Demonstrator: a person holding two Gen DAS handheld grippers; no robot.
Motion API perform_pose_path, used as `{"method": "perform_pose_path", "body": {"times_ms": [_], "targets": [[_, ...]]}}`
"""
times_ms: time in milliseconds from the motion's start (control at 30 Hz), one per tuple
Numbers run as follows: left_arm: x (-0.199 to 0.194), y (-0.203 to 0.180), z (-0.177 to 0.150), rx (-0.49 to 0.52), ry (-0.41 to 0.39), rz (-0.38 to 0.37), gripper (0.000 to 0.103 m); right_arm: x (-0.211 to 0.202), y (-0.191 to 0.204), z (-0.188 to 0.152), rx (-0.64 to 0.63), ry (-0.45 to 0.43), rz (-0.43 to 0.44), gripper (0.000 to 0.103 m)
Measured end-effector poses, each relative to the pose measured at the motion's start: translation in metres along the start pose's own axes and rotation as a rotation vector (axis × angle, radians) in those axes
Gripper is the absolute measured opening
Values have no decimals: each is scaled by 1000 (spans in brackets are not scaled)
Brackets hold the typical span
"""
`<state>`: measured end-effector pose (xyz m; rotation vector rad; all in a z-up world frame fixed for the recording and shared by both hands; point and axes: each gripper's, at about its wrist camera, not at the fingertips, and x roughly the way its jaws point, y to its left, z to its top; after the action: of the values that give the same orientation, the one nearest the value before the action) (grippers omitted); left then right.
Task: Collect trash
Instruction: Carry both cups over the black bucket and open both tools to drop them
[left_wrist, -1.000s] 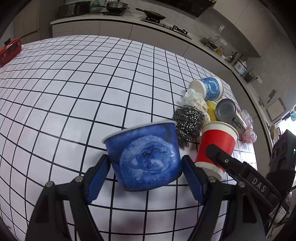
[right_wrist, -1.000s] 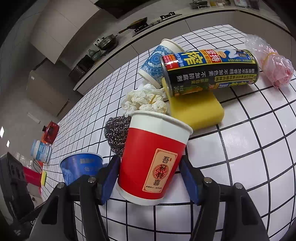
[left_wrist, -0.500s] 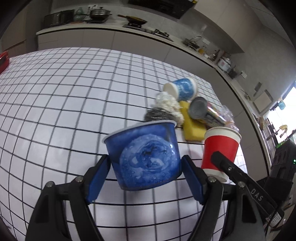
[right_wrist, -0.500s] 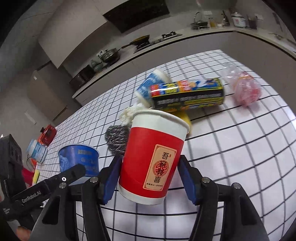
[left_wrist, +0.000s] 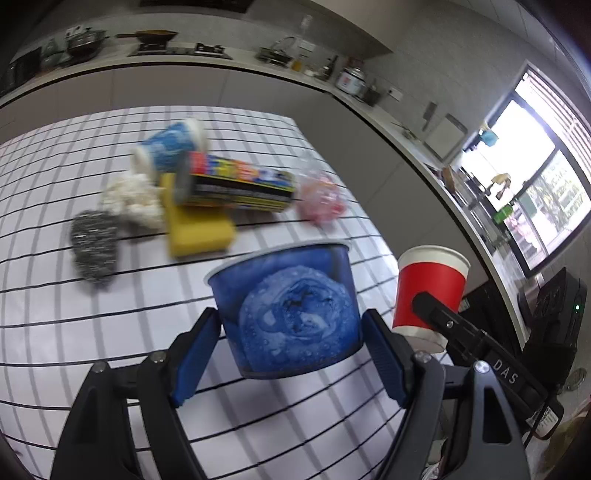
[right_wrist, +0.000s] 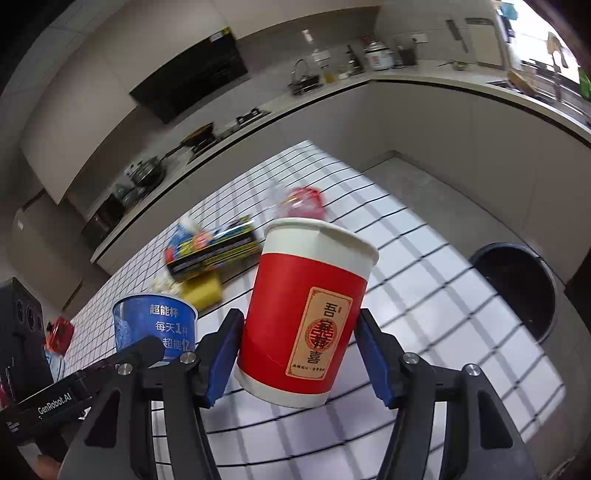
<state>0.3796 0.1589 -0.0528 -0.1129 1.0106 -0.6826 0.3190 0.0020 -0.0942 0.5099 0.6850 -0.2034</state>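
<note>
My left gripper (left_wrist: 291, 332) is shut on a blue paper cup (left_wrist: 288, 310) and holds it upright above the gridded table (left_wrist: 55, 332). My right gripper (right_wrist: 299, 339) is shut on a red paper cup (right_wrist: 306, 317), also held upright above the table. The red cup (left_wrist: 430, 288) shows in the left wrist view to the right of the blue one. The blue cup (right_wrist: 155, 321) shows in the right wrist view at lower left. A dark round bin (right_wrist: 517, 291) stands on the floor beyond the table's right edge.
On the table lie a steel scourer (left_wrist: 96, 243), crumpled white tissue (left_wrist: 135, 199), a yellow sponge (left_wrist: 199, 229), a printed can (left_wrist: 236, 182), another blue cup (left_wrist: 170, 147) on its side and a pink plastic bag (left_wrist: 321, 199). A kitchen counter (right_wrist: 443, 85) runs behind.
Both grippers have lifted their cups off the table and swung to the right. The pile of trash has slid left in view, and the bin has come into the right wrist view.
</note>
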Motion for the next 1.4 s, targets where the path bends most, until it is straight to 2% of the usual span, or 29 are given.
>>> {"method": "perform_pose_path", "body": {"times_ms": [133, 233, 367, 533, 800, 933, 1067, 1200, 1300, 1400], "targets": [[28, -56, 1, 48, 15, -16, 79, -18, -58, 17, 37, -30, -12, 64], [60, -112, 1, 71, 15, -13, 79, -25, -110, 30, 48, -31, -4, 64], [102, -173, 2, 51, 42, -33, 79, -23, -190, 55, 53, 11, 3, 64], [161, -232, 1, 15, 105, -35, 79, -12, -261, 74, 6, 75, -50, 64], [231, -260, -8, 13, 211, 59, 79, 38, -343, 62, 22, 219, -131, 64], [264, -271, -14, 24, 264, 112, 79, 70, -372, 57, 37, 294, -131, 65], [289, -275, -18, 14, 320, 151, 80, 94, -389, 55, 30, 350, -119, 67], [312, -279, -19, -16, 387, 202, 83, 114, -397, 56, 1, 393, -157, 71], [320, -278, -21, -37, 433, 229, 91, 114, -403, 61, 12, 387, -167, 75], [320, -283, -19, -42, 433, 230, 92, 112, -407, 64, 23, 382, -171, 78]]}}
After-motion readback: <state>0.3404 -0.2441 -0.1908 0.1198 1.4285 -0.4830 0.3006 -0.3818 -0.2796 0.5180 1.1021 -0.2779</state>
